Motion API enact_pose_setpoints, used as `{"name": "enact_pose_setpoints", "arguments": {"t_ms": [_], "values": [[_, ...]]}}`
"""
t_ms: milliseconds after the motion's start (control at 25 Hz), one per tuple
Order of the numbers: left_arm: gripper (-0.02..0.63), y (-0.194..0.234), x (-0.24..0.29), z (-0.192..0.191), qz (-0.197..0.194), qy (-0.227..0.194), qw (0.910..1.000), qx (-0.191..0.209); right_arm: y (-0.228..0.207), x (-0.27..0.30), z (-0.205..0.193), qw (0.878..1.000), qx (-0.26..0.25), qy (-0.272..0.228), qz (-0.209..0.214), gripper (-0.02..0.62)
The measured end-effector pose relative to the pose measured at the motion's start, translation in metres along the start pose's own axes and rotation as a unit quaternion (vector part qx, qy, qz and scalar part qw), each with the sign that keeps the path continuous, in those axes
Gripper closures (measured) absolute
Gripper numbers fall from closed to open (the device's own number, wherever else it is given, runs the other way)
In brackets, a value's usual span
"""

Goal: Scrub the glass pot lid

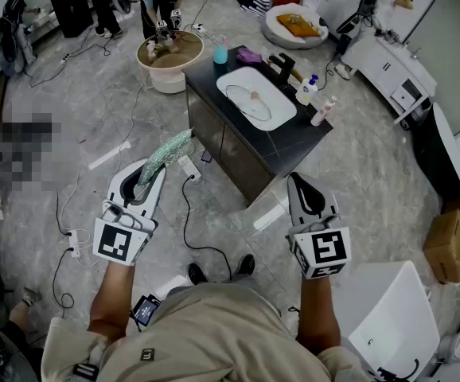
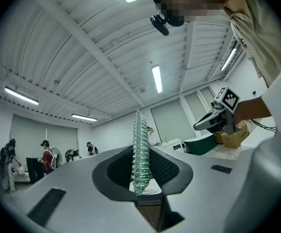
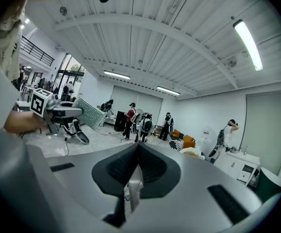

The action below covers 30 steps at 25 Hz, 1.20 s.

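Left gripper (image 1: 153, 175) has its jaws clamped tight on a green scrubber (image 1: 169, 150) that pokes out past the tips. Right gripper (image 1: 298, 180) jaws are pressed together with nothing in them. Both hang over the floor (image 1: 357, 173), well apart from the bench (image 1: 294, 146). Glass lid (image 1: 246, 104) is lying in the white sink (image 1: 284, 111) mid-bench.

Grey, seemingly marble floor (image 1: 373, 173); dark sink cabinet (image 1: 238, 159).
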<state>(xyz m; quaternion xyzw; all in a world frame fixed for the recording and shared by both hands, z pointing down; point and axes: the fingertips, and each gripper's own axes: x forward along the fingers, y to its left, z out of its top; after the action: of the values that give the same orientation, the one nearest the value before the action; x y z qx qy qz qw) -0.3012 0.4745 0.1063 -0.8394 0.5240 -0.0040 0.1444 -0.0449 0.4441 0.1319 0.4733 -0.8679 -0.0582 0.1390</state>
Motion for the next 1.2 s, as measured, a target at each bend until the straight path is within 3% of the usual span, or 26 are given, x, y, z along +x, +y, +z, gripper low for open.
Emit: {"name": "enact_pose_setpoints", "arguments": {"t_ms": [880, 1080, 1200], "values": [[0.517, 0.026, -0.013, -0.021, -0.004, 0.017, 0.9997, -0.014, 0.028, 0.020, 0.004, 1.000, 0.021, 0.000, -0.003, 0.569], [0.517, 0.027, 0.000, -0.013, -0.012, -0.011, 0.9996, -0.022, 0.018, 0.022, 0.009, 0.999, 0.034, -0.018, -0.011, 0.569], [0.517, 0.027, 0.007, -0.039, -0.014, 0.033, 0.9990, -0.025, 0.005, 0.032, 0.008, 0.999, 0.032, -0.021, -0.014, 0.571]]}}
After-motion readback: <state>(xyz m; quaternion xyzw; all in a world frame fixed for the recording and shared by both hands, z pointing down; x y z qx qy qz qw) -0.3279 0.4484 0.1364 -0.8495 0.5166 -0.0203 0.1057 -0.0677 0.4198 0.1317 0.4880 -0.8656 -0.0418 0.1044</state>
